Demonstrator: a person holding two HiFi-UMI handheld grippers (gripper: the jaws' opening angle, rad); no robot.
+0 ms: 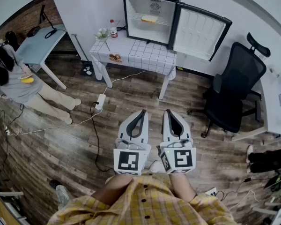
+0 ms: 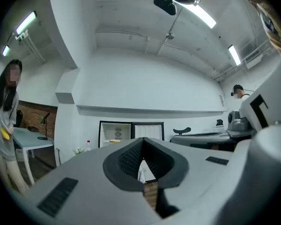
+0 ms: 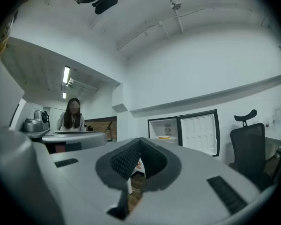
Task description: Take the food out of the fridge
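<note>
L gripper (image 1: 140, 112): jaws clenched, nothing betw. them.
R gripper (image 1: 168, 112): jaws clenched too, empty; just beside L, tips abt level.
Fridge (image 1: 152, 14): well ahead of both jaw pairs; door (image 1: 200, 33) swung open to the right.
Food (image 1: 149, 18): yellow item on fridge shelf, far beyond the tips, well apart from both.
Table (image 1: 145, 55), checked cloth: below fridge front, nearer the jaws than the food.
Bottle (image 1: 113, 31): on table, ahead-left of L jaws.
Chair (image 1: 236, 86): ahead-right of R jaws.
Person (image 1: 11, 74): far left of L jaws.
</note>
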